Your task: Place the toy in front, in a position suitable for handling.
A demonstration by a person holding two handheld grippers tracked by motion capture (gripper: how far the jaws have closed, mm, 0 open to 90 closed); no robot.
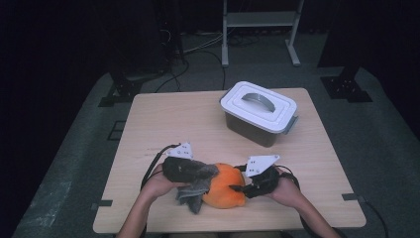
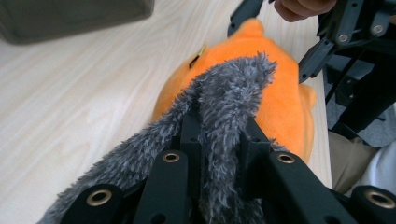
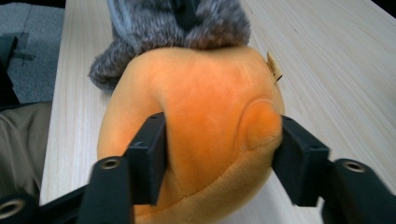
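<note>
While my left tongs (image 2: 219,140) clamp grey fur (image 2: 233,88), my right tongs (image 3: 219,154) grip the orange plush (image 3: 205,107) on the desk (image 1: 198,119)

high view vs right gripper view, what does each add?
High view alone: the lidded grey box at the table's far side, and both hands. Right gripper view alone: the right hand-held gripper pressing its pads into the orange plush, and a small tag. Both: plush, grey furry cloth, wooden table.

A light wooden table (image 1: 163,114) stands on grey carpet (image 1: 69,163); beyond it, a white metal rack (image 1: 260,20) against darkness.
</note>
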